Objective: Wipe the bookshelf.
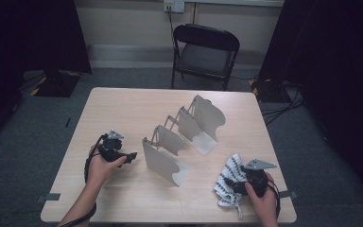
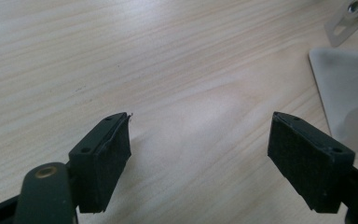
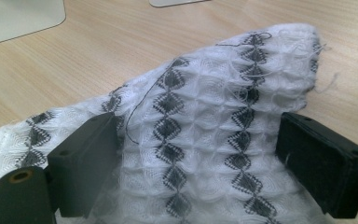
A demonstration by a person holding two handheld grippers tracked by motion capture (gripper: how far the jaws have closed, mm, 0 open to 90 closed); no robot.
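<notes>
Here, the table (image 1: 123, 109) carries a grey metal rack (image 1: 182, 137) of upright dividers at centre; the front panels hide what lies between the rear ones, and in my left gripper view the rack is cut off at the right edge. A black folding chair (image 1: 205, 52) stands behind the table. No label or writing is readable on anything. The white cloth with black diamond rows (image 3: 205, 135) lies bunched on the table's near right corner, its lower part hidden under my right gripper (image 1: 231, 185). That gripper's jaws stand wide on either side of a raised fold; whether the pads press it, I cannot tell. My left gripper (image 2: 198, 144), left of the rack, is spread wide over bare wood, nothing between the jaws.
</notes>
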